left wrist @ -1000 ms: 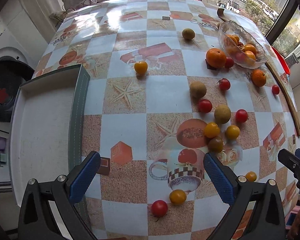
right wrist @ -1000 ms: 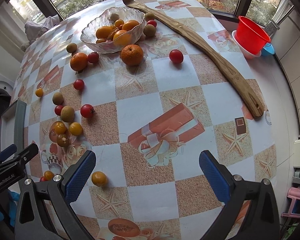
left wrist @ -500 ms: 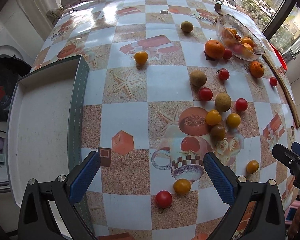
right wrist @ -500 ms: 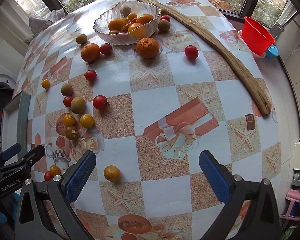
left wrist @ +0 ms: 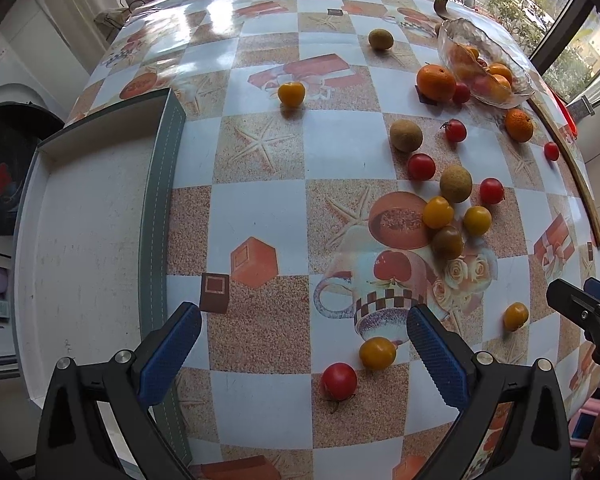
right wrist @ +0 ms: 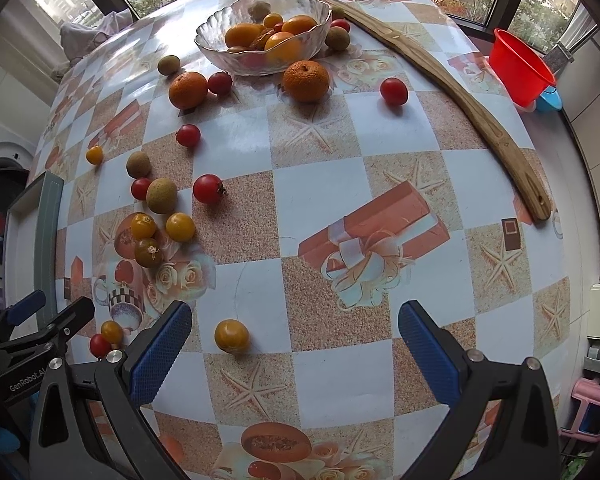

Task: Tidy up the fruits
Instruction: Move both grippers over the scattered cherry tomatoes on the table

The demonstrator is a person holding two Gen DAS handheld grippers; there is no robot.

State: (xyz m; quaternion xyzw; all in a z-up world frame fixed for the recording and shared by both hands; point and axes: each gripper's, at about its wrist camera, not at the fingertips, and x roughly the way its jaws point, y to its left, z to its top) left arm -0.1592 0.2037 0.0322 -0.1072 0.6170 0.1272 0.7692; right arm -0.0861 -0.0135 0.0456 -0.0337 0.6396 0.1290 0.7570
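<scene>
Many small fruits lie loose on the checked tablecloth. In the left wrist view a red tomato and a yellow tomato lie just ahead of my open, empty left gripper. A cluster of yellow, red and brown fruits lies farther right. A glass bowl holding oranges stands far right; it also shows in the right wrist view. My right gripper is open and empty, with a yellow tomato near its left finger.
A white tray with a grey rim sits at the table's left edge. A long wooden stick lies along the right side. A red plastic cup stands beyond it. Two oranges lie by the bowl.
Both grippers have moved forward and lower over the table; the fruits now sit closer in both views. Both stay open.
</scene>
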